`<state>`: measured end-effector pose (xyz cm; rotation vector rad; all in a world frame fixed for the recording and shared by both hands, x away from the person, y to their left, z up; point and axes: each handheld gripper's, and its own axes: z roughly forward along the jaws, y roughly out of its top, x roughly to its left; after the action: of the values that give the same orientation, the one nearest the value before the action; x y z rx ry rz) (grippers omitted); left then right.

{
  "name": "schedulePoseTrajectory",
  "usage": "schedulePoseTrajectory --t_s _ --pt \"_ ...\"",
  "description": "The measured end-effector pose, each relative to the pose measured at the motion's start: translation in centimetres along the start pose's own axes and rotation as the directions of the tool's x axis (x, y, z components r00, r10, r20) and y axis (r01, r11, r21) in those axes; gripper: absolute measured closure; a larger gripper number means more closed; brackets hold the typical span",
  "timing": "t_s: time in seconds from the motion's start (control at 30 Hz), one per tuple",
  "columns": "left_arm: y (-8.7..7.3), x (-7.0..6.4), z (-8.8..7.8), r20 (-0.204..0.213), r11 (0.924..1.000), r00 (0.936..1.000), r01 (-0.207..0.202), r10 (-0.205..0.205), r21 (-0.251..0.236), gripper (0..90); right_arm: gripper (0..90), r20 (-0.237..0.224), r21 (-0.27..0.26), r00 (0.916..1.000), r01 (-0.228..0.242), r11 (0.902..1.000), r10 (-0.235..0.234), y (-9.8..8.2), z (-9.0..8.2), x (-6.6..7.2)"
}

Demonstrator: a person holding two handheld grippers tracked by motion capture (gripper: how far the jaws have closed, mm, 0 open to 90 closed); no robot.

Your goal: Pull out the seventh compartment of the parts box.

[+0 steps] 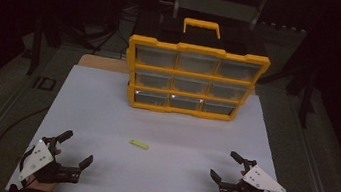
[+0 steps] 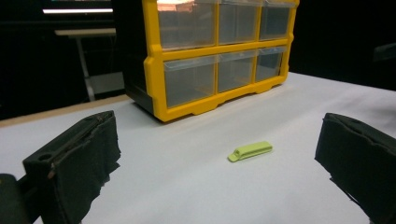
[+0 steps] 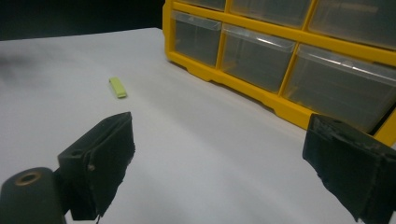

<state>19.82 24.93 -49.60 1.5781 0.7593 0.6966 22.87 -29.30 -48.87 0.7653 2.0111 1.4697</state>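
Observation:
A small pale green piece lies flat on the white table top, between the two hands and nearer the left one. A yellow organiser with clear drawers stands upright at the table's far middle, all drawers pushed in. My left gripper rests at the near left corner, open, nothing between its jaws. My right gripper rests at the near right, open and empty too. Both point toward the table's middle.
A yellow handle rises behind the organiser on a dark case. A brown board edge shows past the white top's far left. Dark floor and metal frame legs surround the table.

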Motion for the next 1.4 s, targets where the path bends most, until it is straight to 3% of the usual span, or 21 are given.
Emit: schedulePoseTrajectory --t_s 0.03,0.27,0.73,0.77,1.13,1.4 --pt "0.1 0.0 -0.1 0.018 0.9999 0.9998 -0.001 0.001 -0.012 0.0 9.1 0.000 -0.003 1.0000 -0.002 1.0000 0.002 0.0 -0.1 0.0" --pt "0.1 -0.2 0.1 0.009 0.9998 0.9999 -0.011 0.011 0.015 0.0 9.1 -0.005 -0.002 1.0000 -0.008 1.0000 0.008 0.1 -0.1 0.0" --pt "0.5 -0.8 0.5 0.043 0.9986 0.9989 -0.021 0.019 0.049 0.0 9.1 -0.008 -0.028 0.9999 -0.010 0.9995 0.010 0.5 -0.4 0.4" --pt "0.9 -0.9 0.5 0.047 0.9977 0.9982 -0.041 0.039 0.054 0.0 9.1 -0.001 -0.026 1.0000 -0.005 0.9996 0.005 0.6 -0.4 0.5" --pt "3.0 -0.7 0.8 0.075 0.9975 0.9960 -0.053 0.049 0.047 0.0 9.1 -0.003 -0.025 1.0000 0.004 0.9997 -0.004 0.8 -0.3 0.7" --pt "4.9 -0.9 1.5 0.092 0.9931 0.9909 -0.104 0.098 0.055 0.0 9.1 0.007 -0.031 1.0000 0.005 0.9995 -0.005 1.0 -0.5 0.7"
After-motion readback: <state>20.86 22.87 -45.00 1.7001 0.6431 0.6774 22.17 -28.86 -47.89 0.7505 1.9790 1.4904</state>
